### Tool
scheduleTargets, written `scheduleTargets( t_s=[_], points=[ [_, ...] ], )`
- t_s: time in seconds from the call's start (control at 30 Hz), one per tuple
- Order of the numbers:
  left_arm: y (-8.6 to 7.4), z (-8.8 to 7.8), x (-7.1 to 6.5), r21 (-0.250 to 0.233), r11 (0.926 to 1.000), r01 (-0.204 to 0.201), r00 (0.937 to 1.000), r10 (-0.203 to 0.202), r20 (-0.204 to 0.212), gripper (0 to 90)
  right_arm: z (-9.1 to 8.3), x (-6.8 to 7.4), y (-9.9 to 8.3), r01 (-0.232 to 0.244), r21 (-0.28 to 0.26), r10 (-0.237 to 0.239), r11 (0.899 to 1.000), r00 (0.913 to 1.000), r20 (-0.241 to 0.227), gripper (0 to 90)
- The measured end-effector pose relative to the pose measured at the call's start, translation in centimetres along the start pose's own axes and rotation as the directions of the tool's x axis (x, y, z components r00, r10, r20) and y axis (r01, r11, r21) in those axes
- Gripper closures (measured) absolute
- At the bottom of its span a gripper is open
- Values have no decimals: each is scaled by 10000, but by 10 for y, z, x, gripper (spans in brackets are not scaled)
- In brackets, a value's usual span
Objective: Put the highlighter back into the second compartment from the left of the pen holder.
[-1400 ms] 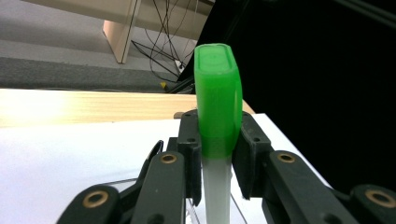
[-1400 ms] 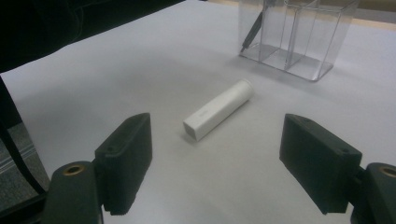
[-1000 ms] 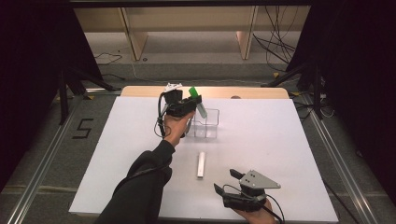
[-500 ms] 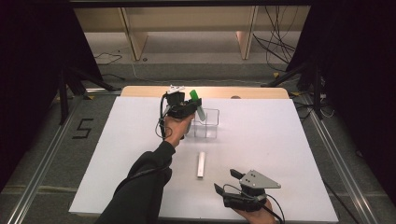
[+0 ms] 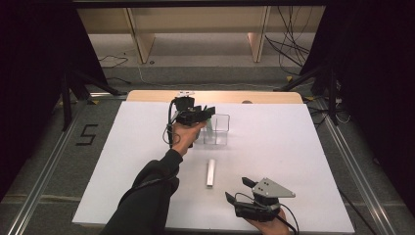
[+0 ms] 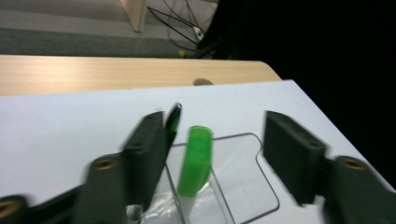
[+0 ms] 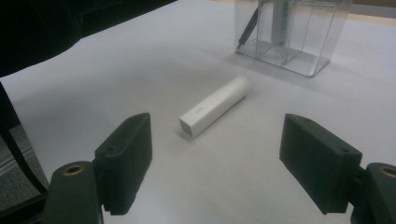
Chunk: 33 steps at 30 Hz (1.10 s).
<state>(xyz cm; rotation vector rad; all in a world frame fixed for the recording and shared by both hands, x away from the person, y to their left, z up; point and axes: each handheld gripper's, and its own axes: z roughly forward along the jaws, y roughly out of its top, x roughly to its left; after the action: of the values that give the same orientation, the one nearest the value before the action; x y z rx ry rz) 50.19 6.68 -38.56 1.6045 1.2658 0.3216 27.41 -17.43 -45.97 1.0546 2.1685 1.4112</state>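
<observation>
My left gripper (image 5: 207, 113) hovers over a clear plastic box (image 5: 221, 132) at the back of the white table. Its jaws have just been opening and now stand apart. Between them a green-capped marker (image 6: 196, 158) stands loose in the box, touched by neither pad. A dark pen (image 6: 173, 117) leans in the same box beside one jaw. My right gripper (image 5: 238, 190) rests open near the front edge, aimed at a white tube (image 7: 215, 106) lying flat on the table (image 5: 211, 172). Nothing is between its jaws (image 7: 217, 163).
The white tabletop (image 5: 303, 147) has bare room left and right of the box. A wooden strip (image 5: 147, 96) runs along its far edge, with cables and shelving on the floor behind. The person's dark sleeve (image 5: 147, 196) crosses the front left.
The left gripper's jaws have parted and let go of the green-capped marker, which now stands lower in the clear box. The right gripper has stayed put.
</observation>
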Motion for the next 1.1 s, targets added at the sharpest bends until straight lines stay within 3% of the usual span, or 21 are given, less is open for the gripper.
scheduleTargets(
  t_s=[0.13,0.3,0.6,0.93,1.0,1.1],
  points=[
    [4,-12,-3,56,9999,-99,10000,99,3,274,0,0,0,-24,-2,24,10000,10000,20,263],
    [-1,-27,-5,251,9995,-206,9995,200,226,235,0,-1,0,-18,-39,18,10000,10000,66,263],
    [-33,-45,-8,872,9944,-592,9980,571,267,187,-1,-3,0,-82,-32,82,10000,9998,159,263],
    [-65,-55,-12,1046,9914,-791,9968,777,179,162,-3,-6,0,-184,-118,187,9998,9994,296,259],
    [-69,-54,-13,1277,9869,-984,9951,972,157,159,-3,-7,0,-197,-93,199,9998,9993,310,258],
    [-74,-55,-15,1222,9867,-1074,9942,1073,73,159,-4,-9,0,-204,-132,208,9997,9993,321,257]
  ],
)
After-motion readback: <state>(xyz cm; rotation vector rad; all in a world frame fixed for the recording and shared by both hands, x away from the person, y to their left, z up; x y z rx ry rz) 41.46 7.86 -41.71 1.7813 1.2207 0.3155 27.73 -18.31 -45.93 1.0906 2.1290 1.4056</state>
